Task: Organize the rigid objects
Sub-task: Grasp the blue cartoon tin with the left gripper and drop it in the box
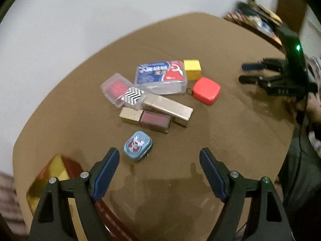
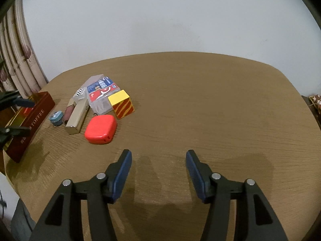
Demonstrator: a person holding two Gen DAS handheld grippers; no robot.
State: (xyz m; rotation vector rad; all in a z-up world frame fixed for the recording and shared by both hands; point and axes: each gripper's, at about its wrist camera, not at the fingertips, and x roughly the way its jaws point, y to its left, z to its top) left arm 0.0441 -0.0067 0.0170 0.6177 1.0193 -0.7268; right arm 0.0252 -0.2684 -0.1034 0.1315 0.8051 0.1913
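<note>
**Both grippers spread and empty, small hard items still in a heap**

My left gripper (image 1: pixel 159 156) hangs with its fingers spread wide and nothing between them, just short of the small blue oval tin with a printed lid (image 1: pixel 138 144), which sits alone on the brown wooden table (image 1: pixel 230 132). My right gripper (image 2: pixel 158 160) is likewise spread and empty over bare wood, well apart from the pile.

The heap lies mid-table: a clear plastic box with a blue and red label (image 1: pixel 161 76), a yellow cube with red-striped sides (image 2: pixel 121 104), a rounded red plastic case (image 2: pixel 101 129) and a long champagne-gold metallic box (image 1: pixel 168 108) resting on smaller pieces. A red and gold toffee tin (image 2: pixel 30 120) stands at the left edge.

I'd judge the blue tin light, stiff and somewhat slick, so I would pinch it across its short sides, low down. The gold box looks smooth and may slide off its neighbours; I'd grip it across its narrow width near the middle.
</note>
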